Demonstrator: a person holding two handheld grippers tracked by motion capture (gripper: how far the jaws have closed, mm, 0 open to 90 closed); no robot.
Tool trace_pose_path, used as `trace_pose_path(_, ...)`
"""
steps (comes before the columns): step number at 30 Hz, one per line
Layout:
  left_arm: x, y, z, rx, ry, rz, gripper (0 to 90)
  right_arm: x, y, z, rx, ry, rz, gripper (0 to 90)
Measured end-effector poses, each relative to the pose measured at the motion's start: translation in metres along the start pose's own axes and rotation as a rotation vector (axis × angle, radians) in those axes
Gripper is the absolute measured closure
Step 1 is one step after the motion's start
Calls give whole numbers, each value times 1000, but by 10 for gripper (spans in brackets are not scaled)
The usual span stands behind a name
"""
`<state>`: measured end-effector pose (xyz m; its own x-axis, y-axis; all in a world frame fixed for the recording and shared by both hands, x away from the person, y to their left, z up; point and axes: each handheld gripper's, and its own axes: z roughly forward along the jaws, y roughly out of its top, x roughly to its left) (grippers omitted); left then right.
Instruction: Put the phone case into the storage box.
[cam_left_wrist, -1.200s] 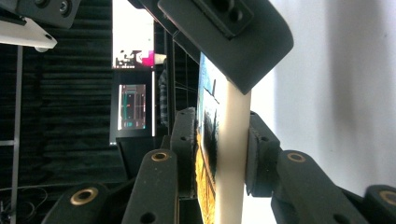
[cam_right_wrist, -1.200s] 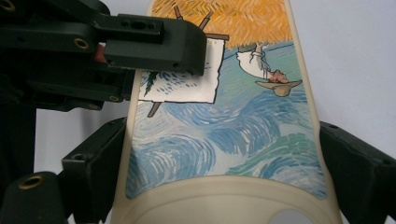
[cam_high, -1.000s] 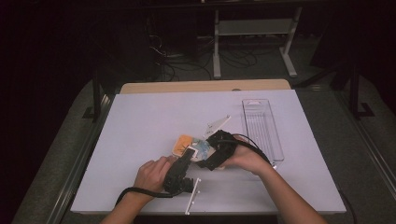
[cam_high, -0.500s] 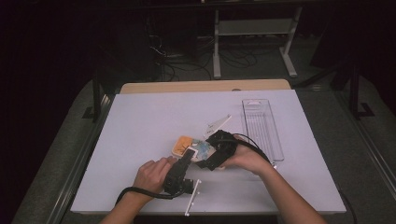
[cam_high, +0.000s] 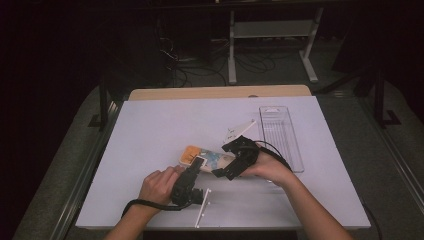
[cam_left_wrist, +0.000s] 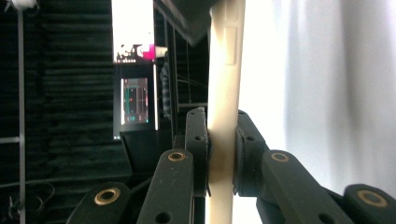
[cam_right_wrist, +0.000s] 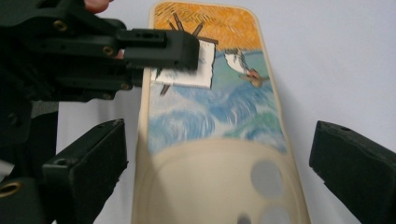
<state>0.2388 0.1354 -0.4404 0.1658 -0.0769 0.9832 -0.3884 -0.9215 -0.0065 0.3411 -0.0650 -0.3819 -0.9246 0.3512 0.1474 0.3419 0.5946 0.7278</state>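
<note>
Since a second ago, the left gripper (cam_high: 199, 164) is seen to have been closing its jaws on the edge of the case (cam_high: 207, 158), and the white stick (cam_high: 203, 207) by that hand is lying nearer the front edge of the table (cam_high: 150, 130); little else is being changed. In the high view, the case, a flat cream phone case with an orange and blue picture, is being kept at the middle of the table between the two grippers, with the right gripper (cam_high: 224, 161) being held at its other end. A clear tray (cam_high: 280, 131) and a white card (cam_high: 238, 131) are lying farther back, apart from the work. In the left gripper view, the left gripper (cam_left_wrist: 223, 154) is being clamped on the thin cream wall of the case (cam_left_wrist: 225, 93), a pad pressing on each side, so a firm hold is judged to have been gained. In the right gripper view, the right gripper (cam_right_wrist: 217, 161) is being held wide, its jaws standing either side of the case (cam_right_wrist: 210, 154) without touching it, while the left gripper (cam_right_wrist: 168, 49) is pinching the far edge. With one end now secured, a grip by the right side is probably being prepared next.
</note>
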Motion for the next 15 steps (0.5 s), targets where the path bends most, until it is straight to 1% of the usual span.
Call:
trace_pose_path(4, 2, -9, -1, 27, -7, -15, 788, -2, -1, -8, -24, -2, 15, 31)
trace_pose_path(5, 2, -10, -1, 28, -8, -16, 788, -1, -1, -10, -39, 7, 45, 31)
trace_pose_path(6, 2, -12, -1, 35, -9, -21, 788, -1, -1, -12, -41, 8, 48, 31)
trace_pose_path(7, 3, -13, -1, 37, -11, -24, 788, -2, -2, -13, -49, 3, 48, 31)
trace_pose_path(8, 3, -14, -2, 49, -8, -24, 788, -2, -2, -15, -51, 2, 51, 31)
trace_pose_path(11, 4, -17, -2, 54, -17, -27, 787, -3, -6, -18, -61, -3, 40, 30)
trace_pose_path(13, 4, -18, -3, 58, -11, -37, 788, -3, -9, -21, -68, -13, 38, 29)
trace_pose_path(15, 5, -19, -3, 69, -14, -33, 788, -4, -13, -23, -74, -19, 41, 27)
